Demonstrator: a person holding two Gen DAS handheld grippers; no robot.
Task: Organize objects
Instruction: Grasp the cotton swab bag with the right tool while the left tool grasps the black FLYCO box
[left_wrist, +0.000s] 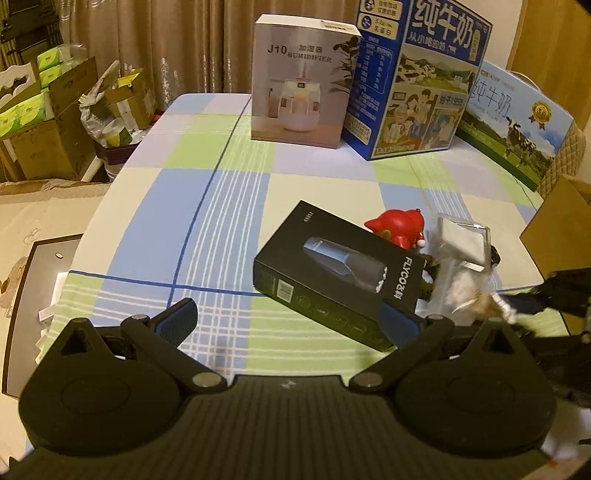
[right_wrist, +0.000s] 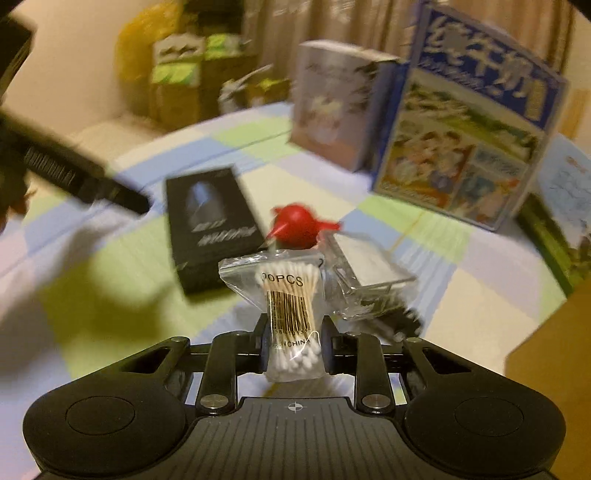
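Right claw (right_wrist: 293, 338) grips cotton-swab bag (right_wrist: 290, 302).

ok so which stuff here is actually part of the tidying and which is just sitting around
Part of the job:
- bag of cotton swabs, clamped in the right tool
- black shaver box, by the open left tool
- red toy
- clear plastic case

Just lying about:
- humidifier box
- upright milk carton
- cardboard boxes beside the table
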